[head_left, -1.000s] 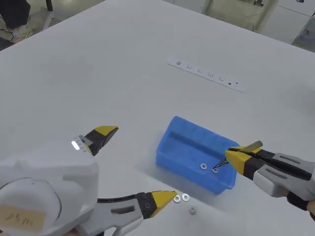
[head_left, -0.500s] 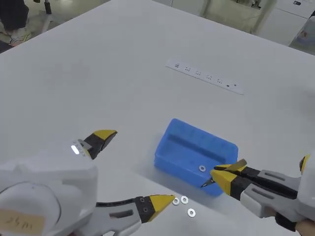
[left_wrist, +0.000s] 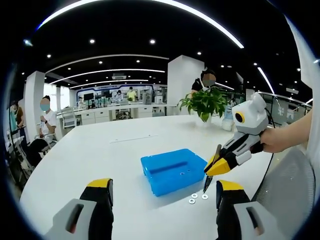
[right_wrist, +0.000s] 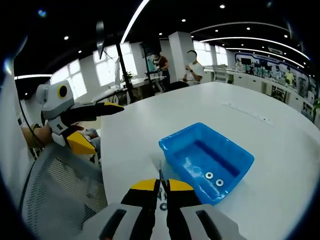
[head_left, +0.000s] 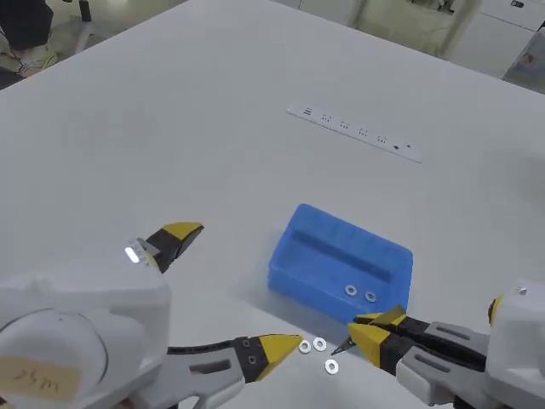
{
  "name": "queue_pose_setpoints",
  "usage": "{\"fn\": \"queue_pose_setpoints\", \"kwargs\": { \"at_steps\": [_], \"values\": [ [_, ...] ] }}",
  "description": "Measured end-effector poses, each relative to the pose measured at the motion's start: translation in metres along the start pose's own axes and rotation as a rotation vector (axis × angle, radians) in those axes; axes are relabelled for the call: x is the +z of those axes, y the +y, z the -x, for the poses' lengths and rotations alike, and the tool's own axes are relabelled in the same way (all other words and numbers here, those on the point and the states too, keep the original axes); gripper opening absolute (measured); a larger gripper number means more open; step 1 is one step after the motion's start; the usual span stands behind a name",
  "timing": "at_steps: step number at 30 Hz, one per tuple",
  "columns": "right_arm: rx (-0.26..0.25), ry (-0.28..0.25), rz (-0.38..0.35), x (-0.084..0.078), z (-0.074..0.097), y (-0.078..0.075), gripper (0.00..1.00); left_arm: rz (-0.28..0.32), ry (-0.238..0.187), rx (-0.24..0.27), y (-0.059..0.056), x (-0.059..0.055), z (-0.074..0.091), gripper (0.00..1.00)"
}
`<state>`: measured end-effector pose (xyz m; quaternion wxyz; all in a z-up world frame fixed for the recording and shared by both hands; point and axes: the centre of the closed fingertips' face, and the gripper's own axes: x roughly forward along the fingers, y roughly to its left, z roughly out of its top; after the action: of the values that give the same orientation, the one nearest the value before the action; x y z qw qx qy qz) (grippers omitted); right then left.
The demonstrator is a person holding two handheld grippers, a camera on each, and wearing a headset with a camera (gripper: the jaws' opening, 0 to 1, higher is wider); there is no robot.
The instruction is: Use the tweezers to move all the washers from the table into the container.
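Observation:
The blue container stands on the white table with two washers inside. Three more washers lie on the table just in front of it. My right gripper is shut on the tweezers, whose thin tip hovers just right of those loose washers and carries nothing. In the right gripper view the tweezers poke up between the jaws beside the container. My left gripper is wide open to the left of the container, one jaw tip right by the washers.
A white power strip lies farther back on the table. People and a potted plant are beyond the table's far edge. A mesh chair stands beside the table's near edge.
The right gripper pulled back from over the container toward the near side, down to the loose washers. The washer its tweezers held now lies in the container beside the first.

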<state>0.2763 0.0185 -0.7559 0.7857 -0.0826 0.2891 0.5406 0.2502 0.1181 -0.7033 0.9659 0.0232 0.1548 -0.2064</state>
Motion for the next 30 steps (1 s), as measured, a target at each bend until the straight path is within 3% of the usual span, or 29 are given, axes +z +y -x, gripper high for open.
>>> {"fn": "queue_pose_setpoints", "kwargs": {
  "at_steps": [14,30],
  "values": [
    [0.016,0.050,0.005,-0.016,-0.005,0.004,0.03,-0.001,0.010,-0.002,0.000,-0.002,0.000,0.86],
    [0.026,0.066,0.071,-0.016,-0.007,0.009,0.02,-0.008,0.018,-0.004,-0.001,-0.003,0.000,0.86]
  ]
}}
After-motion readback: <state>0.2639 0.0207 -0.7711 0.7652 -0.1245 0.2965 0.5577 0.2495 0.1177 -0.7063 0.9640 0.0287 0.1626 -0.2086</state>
